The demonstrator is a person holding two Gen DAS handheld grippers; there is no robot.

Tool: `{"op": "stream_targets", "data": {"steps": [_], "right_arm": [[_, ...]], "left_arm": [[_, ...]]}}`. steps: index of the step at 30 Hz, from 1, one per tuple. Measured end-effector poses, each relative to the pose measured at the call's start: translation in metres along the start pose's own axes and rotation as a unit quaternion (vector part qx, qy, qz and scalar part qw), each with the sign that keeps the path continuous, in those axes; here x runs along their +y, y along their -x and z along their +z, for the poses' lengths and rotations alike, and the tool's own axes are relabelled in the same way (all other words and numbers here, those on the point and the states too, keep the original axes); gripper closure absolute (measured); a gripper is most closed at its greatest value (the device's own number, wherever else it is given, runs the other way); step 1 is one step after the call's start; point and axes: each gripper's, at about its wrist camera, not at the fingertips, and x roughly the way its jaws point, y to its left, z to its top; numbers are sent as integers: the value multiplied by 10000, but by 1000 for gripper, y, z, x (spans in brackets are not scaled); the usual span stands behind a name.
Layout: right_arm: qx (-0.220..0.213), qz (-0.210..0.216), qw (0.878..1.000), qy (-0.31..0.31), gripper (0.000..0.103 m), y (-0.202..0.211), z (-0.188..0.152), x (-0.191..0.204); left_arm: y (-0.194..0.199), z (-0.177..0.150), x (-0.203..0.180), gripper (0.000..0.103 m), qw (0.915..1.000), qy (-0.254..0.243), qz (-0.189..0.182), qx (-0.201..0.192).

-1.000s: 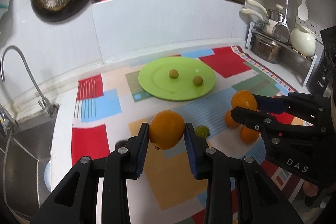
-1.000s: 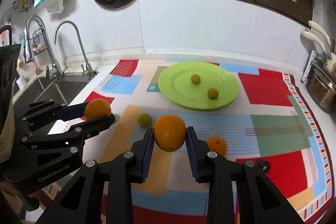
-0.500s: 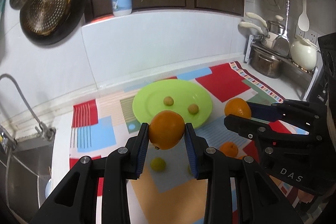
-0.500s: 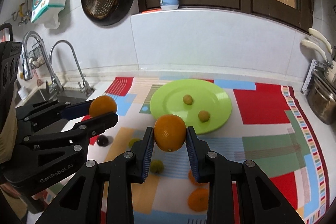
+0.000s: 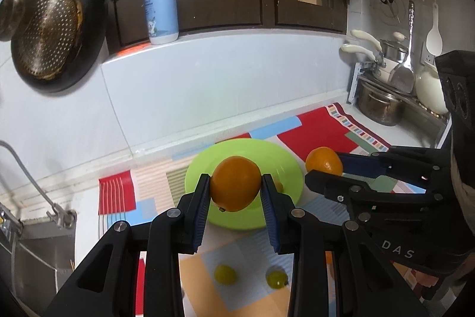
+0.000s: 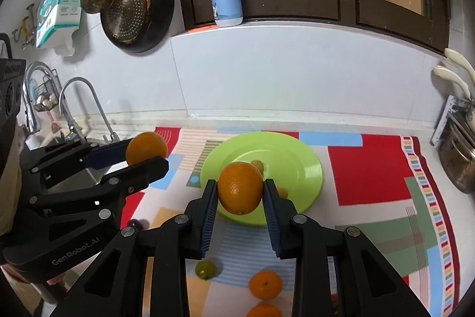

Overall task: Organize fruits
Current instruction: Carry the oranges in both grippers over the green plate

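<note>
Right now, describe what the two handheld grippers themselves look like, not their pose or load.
Both are matte black plastic, built from angular linkage arms joined by round silver bolts. Each finger carries a ribbed blue pad. The left gripper reads "GenRobot.AI" in pale lettering on its side; the right gripper shows "DAS". No cables show. A bit of the person's hand shows behind each body.

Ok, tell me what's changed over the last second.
Both grippers rose and moved toward the green plate: the left gripper with its orange, the right gripper with its orange. Both grips stayed shut; the small fruits on the mat stayed put.
</note>
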Motion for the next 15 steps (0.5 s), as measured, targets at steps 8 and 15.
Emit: {"op": "stream_targets", "data": {"steps": [8, 15], "right_arm": [[62, -6, 10000, -7, 71, -21, 22, -16], [196, -22, 9998, -47, 71, -44, 38, -30]], "left_arm": [[-27, 21, 6, 69, 9999, 90, -60, 118], [-53, 34, 10, 69, 9996, 121, -80, 239]]}}
